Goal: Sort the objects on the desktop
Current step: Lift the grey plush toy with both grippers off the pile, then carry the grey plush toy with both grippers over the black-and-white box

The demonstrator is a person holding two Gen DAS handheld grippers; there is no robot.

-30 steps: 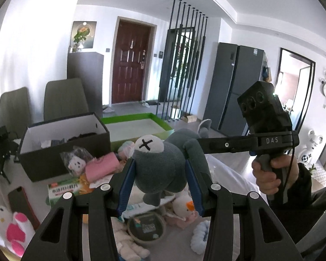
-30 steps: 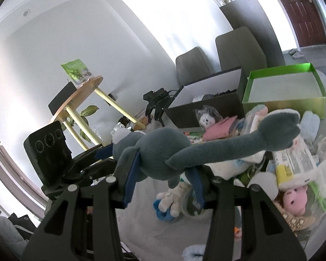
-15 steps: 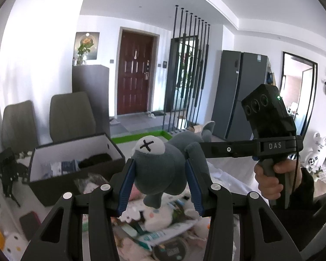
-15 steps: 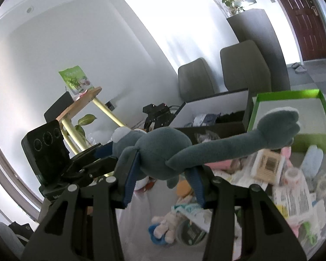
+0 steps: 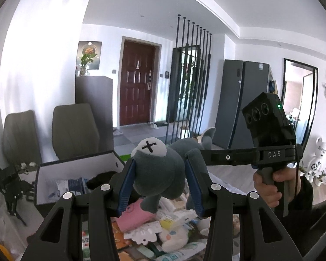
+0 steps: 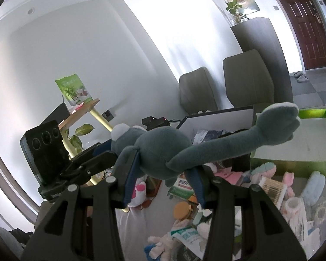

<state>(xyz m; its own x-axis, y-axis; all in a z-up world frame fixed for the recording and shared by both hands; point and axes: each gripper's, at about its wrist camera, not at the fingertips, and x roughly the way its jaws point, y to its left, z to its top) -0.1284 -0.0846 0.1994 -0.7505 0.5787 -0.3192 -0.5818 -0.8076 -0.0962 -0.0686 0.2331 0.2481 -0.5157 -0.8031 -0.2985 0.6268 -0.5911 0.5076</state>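
The grey plush toy (image 5: pixel 160 169) now hangs higher above the cluttered worktop (image 6: pixel 128 219) than a second ago. The left hand-held gripper (image 5: pixel 158 187) clamps its body, and the right hand-held gripper (image 6: pixel 163 180) also grips it, the long neck stretching toward the green box (image 6: pixel 310 161) beside the dark open box (image 5: pixel 76 165).

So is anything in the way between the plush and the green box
Nothing visible. The plush, gripped by both the left gripper and right gripper, hangs above the clutter, and the green box lies open just beyond its long limb.
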